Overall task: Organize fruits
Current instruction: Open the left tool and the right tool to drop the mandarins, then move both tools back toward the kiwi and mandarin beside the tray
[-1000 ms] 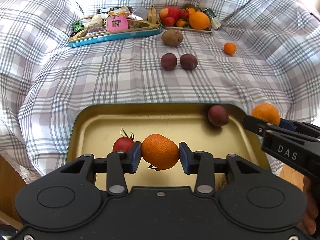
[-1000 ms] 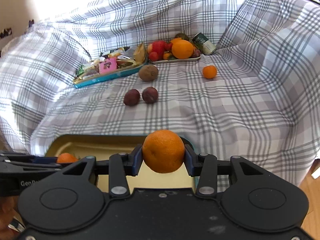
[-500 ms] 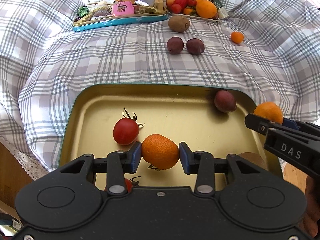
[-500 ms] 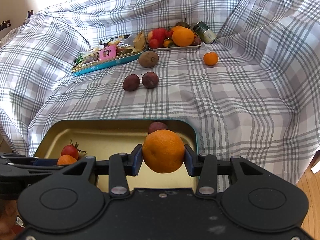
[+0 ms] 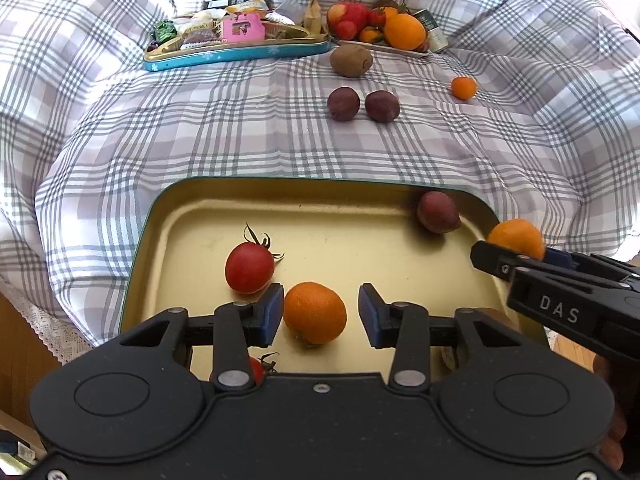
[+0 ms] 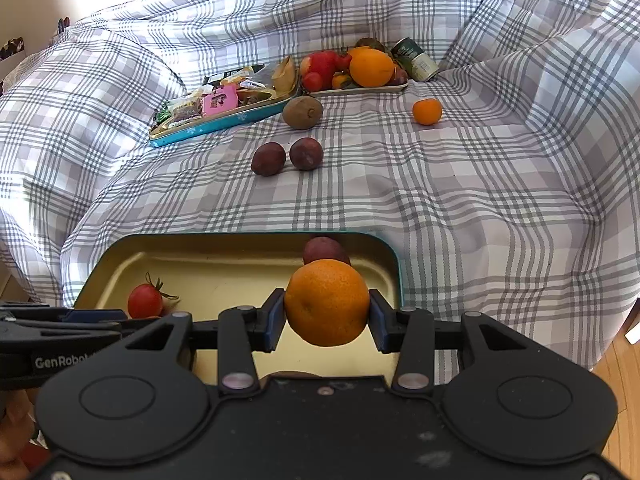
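A gold tray with a teal rim [image 5: 188, 216] lies at the near edge of the checked cloth. My left gripper [image 5: 320, 314] hangs just above it with its jaws opening. A tangerine [image 5: 315, 312] rests on the tray floor between them, close to the left pad and clear of the right pad. A red tomato [image 5: 249, 267] and a dark plum [image 5: 438, 212] also lie in the tray. A second tomato [image 5: 258, 368] is mostly hidden under the left gripper. My right gripper [image 6: 327, 312] is shut on an orange [image 6: 327, 302] above the tray's right end [image 6: 394, 264].
On the cloth beyond lie two dark plums [image 5: 343, 104], a kiwi [image 5: 351, 60] and a small tangerine [image 5: 464, 88]. At the back stand a teal snack tin [image 5: 240, 54], a white plate of fruit [image 5: 380, 44] and a can [image 5: 434, 34]. Wooden floor [image 6: 624, 380] shows at right.
The left jaws have parted and the tangerine, gripped before, now sits loose on the tray. More of the tray has come into the left view. The right gripper still holds its orange.
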A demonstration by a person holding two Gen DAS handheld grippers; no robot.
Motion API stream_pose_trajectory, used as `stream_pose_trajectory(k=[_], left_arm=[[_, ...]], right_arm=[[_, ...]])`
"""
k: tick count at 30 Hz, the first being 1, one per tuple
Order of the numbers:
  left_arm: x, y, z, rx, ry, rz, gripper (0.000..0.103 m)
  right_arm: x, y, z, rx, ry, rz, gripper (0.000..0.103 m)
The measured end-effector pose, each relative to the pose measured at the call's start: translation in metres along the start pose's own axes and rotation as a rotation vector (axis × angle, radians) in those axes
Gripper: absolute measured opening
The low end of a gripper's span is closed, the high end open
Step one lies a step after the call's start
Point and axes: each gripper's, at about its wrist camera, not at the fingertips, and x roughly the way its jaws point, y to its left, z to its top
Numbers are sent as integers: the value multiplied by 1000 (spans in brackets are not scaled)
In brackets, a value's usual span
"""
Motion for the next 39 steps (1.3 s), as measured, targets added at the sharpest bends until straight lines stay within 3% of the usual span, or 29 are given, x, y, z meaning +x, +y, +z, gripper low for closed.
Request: stream_pose_trajectory(k=[7,29,39], left_arm=[[3,7,0,-37,10,20,49],[0,10,-1,-58,-14,64,49],[5,9,7,-27,-12,123,49]], right_arm=[[-5,2,2,-6,-38,-2,46],[1,3,-2,-2,-9,-13,46],[3,-2,1,6,-7,-31,48]])
